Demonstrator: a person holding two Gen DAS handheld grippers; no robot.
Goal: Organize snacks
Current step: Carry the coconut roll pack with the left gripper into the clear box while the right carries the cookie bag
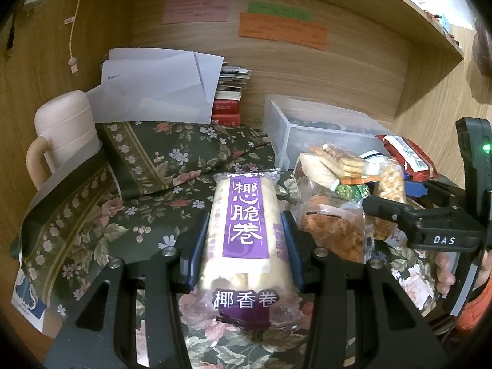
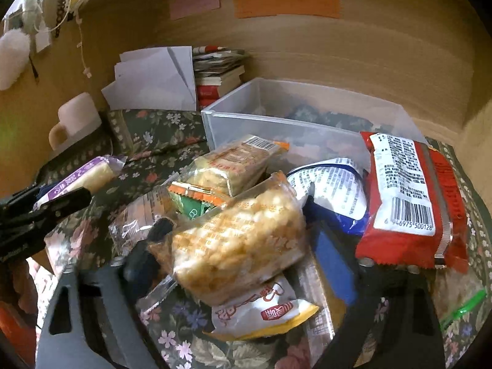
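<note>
Label "椰香卷" on gripped coconut-roll pack (image 1: 246, 240)

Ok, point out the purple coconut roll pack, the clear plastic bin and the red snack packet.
purple coconut roll pack (image 1: 246, 215), left wrist view, on its purple label.
clear plastic bin (image 2: 276, 129), right wrist view, on its front wall.
red snack packet (image 2: 409, 190), right wrist view, on its white printed panel.

A home desk nook: a wood-panelled alcove (image 1: 323, 70) with coloured paper notes (image 1: 281, 27) stuck on its far wall, a floral cloth (image 1: 147, 160) over the surface, stacked books (image 1: 229, 92) and a mug (image 1: 61, 135) at far left.
</note>
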